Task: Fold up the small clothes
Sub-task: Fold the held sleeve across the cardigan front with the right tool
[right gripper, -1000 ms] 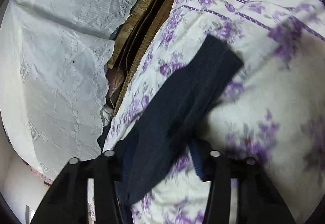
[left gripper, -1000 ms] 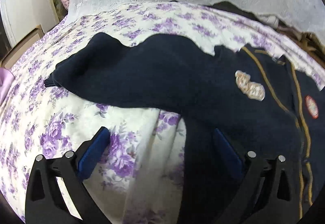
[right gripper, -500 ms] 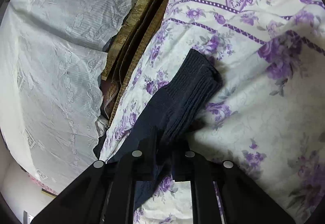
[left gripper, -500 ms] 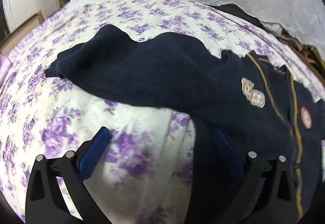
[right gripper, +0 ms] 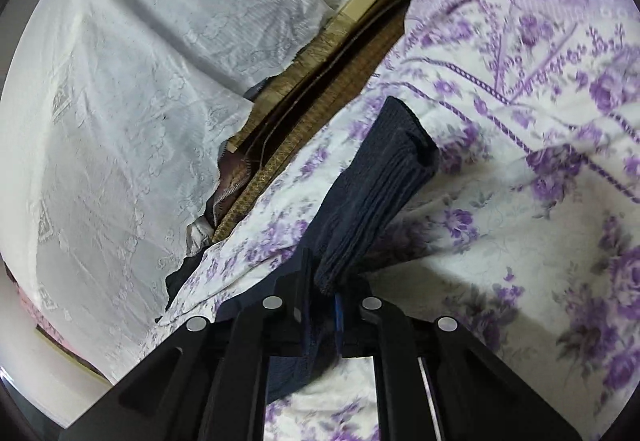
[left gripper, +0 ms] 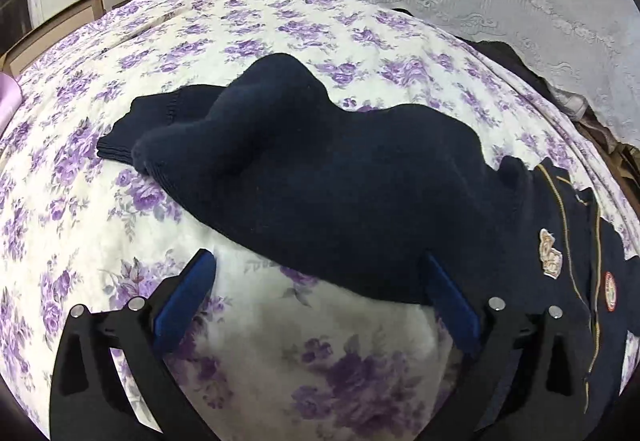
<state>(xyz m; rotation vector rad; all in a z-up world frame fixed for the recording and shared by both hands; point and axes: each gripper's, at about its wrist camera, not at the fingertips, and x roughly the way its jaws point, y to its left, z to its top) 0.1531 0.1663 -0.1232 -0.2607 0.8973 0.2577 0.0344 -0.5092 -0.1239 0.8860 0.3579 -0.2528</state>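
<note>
While left gripper (left gripper: 316,281) jaws spread w/ nothing between, right gripper (right gripper: 320,281) jaws pinch navy sweater (right gripper: 376,197) sleeve.

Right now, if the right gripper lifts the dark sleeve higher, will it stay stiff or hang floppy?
Probably floppy: the sleeve is soft ribbed knit that already sags from the right gripper down to the floral bedspread. It seems unlikely to slip, since the jaws are closed on the thick cuff. The rest of the navy sweater will likely drag along.

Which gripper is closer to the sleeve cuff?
Right. The right gripper is clamped on the sleeve just behind its cuff; the left gripper hangs open by the other sleeve.
</note>
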